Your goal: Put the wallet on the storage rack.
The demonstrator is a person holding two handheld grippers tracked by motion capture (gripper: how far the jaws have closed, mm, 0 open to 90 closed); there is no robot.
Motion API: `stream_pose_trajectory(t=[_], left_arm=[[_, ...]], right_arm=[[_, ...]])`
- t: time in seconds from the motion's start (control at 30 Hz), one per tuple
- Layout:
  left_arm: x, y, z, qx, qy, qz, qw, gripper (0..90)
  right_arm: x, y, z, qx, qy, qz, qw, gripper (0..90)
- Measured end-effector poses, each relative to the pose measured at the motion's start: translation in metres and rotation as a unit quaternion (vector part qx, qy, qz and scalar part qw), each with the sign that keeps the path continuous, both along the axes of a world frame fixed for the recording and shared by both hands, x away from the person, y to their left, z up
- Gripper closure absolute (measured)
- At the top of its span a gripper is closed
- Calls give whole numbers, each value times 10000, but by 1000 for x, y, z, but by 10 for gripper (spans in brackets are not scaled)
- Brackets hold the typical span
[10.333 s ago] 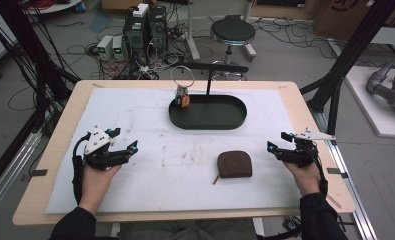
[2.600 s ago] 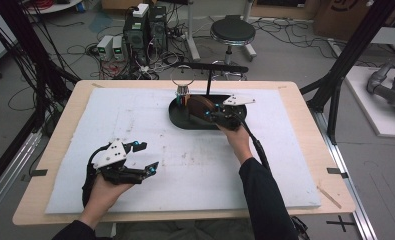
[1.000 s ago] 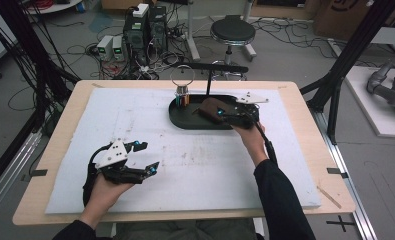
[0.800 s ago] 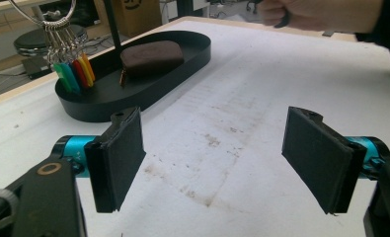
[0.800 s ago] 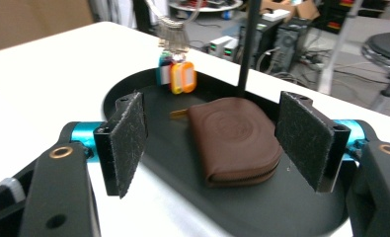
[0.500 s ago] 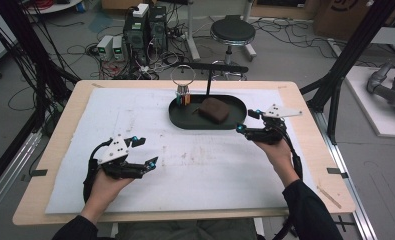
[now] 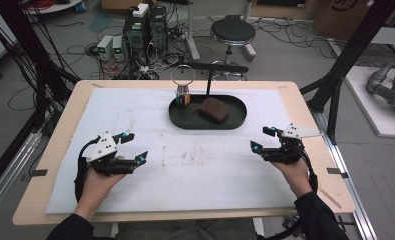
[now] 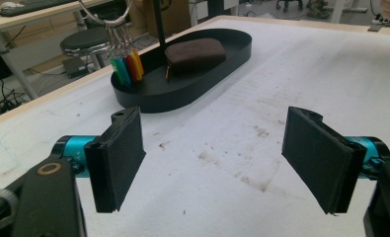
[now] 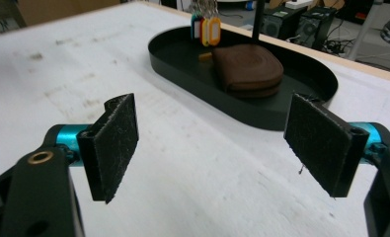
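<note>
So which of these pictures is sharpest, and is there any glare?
High view: slightly soft, evenly lit, no glare. Left gripper view: the brown pouch and black tray are fairly crisp, the background blurred. Right gripper view: soft throughout, with weak shadows.

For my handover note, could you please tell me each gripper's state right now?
Left gripper: open, holding nothing.
Right gripper: open, jaws just widened, nothing between them.

A brown leather pouch [image 7: 214,109] lies in the black oval tray [image 7: 237,121], right of coloured key tags [image 7: 183,97], at the white-covered counter's [image 7: 195,170] far middle.
</note>
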State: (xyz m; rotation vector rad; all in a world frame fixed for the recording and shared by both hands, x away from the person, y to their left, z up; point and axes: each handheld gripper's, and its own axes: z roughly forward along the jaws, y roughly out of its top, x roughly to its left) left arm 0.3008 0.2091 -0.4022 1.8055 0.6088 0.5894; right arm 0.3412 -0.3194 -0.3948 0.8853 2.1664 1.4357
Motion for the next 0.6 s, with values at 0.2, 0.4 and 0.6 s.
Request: stream_pose_trajectory(t=[0.2,0.4,0.6], left_arm=[[-1,8,-4,-44,38,119,9999,237],[-3,12,-6,-140,87,214,9996,237],[-6,13,-8,-136,118,277,9995,238]], right_arm=[[3,-11,-8,-7,96,-65,9999,213],[6,-13,-10,2,168,-121,9998,211],[8,-15,-12,-29,193,-175,9997,211]])
